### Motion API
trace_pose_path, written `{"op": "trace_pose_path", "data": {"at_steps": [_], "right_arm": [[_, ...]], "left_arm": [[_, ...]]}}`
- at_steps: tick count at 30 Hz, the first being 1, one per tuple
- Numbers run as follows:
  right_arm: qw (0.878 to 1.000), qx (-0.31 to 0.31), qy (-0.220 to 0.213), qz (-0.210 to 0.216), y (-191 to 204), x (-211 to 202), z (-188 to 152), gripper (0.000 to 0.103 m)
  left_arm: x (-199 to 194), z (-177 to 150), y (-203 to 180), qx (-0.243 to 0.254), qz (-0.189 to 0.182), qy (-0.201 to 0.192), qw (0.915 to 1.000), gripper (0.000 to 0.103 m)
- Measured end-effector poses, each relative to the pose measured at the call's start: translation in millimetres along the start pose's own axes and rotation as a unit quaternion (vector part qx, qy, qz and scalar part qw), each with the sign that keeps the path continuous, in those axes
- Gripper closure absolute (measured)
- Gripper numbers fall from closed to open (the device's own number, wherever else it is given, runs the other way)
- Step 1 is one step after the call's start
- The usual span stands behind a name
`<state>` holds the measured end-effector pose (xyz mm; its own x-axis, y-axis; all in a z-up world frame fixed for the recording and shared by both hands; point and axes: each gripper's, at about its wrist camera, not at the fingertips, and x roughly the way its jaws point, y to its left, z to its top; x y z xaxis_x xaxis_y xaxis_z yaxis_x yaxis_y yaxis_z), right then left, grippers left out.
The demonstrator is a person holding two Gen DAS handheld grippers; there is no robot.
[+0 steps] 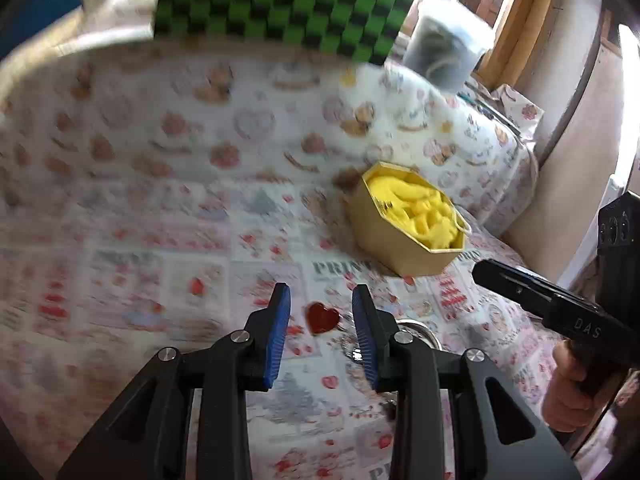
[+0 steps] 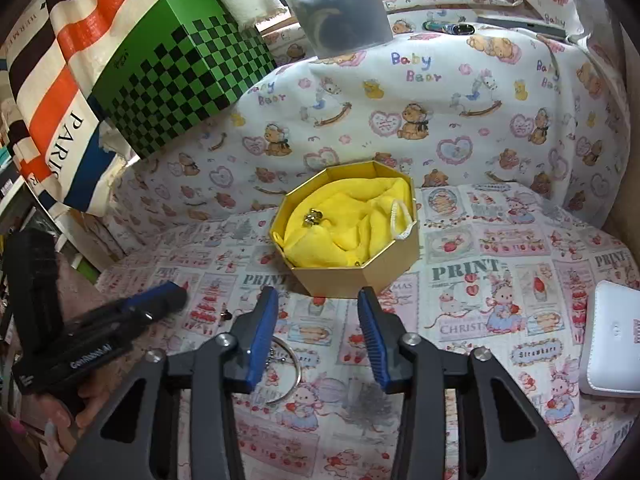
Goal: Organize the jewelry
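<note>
Silver ring (image 2: pixel 286 372) half hidden behind right tongs (image 2: pixel 318 300); both tongs part-open, empty; left tongs (image 1: pixel 320 298).

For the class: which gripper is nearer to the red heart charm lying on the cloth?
Left. The left gripper has the red heart charm between its open fingertips; the right gripper is off to the side, toward the gold box.

The left gripper (image 1: pixel 320 300) points downward at a slant, its blue-padded jaws parted with nothing pressed between them. The right gripper (image 2: pixel 318 302) slants down likewise, jaws apart and empty. A hand (image 1: pixel 568 392) grips the right gripper's handle.
</note>
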<state>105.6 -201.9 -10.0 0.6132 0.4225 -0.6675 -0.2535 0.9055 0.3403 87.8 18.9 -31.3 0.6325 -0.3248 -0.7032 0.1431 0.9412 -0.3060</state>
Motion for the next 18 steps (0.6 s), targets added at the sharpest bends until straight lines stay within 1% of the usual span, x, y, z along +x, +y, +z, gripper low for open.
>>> {"op": "trace_pose_path", "data": {"at_steps": [2, 5, 7, 8, 10, 13, 15, 18], "right_arm": [[1.0, -0.002, -0.001, -0.005, 1.2, 0.6, -0.2, 0.061], [1.0, -0.003, -0.001, -0.007, 0.6, -0.2, -0.6, 0.057], [1.0, -0.005, -0.001, -0.013, 0.7, -0.2, -0.6, 0.057], [1.0, -0.006, 0.0, -0.014, 1.1, -0.1, -0.9, 0.056], [1.0, -0.008, 0.001, -0.016, 1.8, 1.0, -1.3, 0.054], [1.0, -0.014, 0.0, -0.026, 3.4, 2.0, -1.7, 0.053], [0.999, -0.018, -0.001, -0.032, 4.6, 2.9, -1.6, 0.05], [0.999, -0.022, -0.001, -0.04, 6.0, 4.3, -1.6, 0.048]], "left_arm": [[5.7, -1.8, -1.6, 0.005, 0.002, 0.003, 1.0, 0.074], [7.8, -4.0, -6.1, 0.01, -0.023, 0.011, 0.9996, 0.074], [8.5, -4.7, -10.5, 0.021, -0.012, 0.011, 0.9997, 0.074], [9.5, -5.8, -13.2, 0.027, -0.002, 0.009, 0.9996, 0.074], [13.9, -6.2, -15.7, 0.032, 0.007, 0.015, 0.9994, 0.074], [22.9, -6.9, -13.8, 0.029, 0.011, 0.03, 0.9991, 0.074], [27.9, -7.2, -12.4, 0.026, 0.014, 0.037, 0.9989, 0.074], [33.2, -7.6, -8.7, 0.02, 0.011, 0.048, 0.9986, 0.074]]}}
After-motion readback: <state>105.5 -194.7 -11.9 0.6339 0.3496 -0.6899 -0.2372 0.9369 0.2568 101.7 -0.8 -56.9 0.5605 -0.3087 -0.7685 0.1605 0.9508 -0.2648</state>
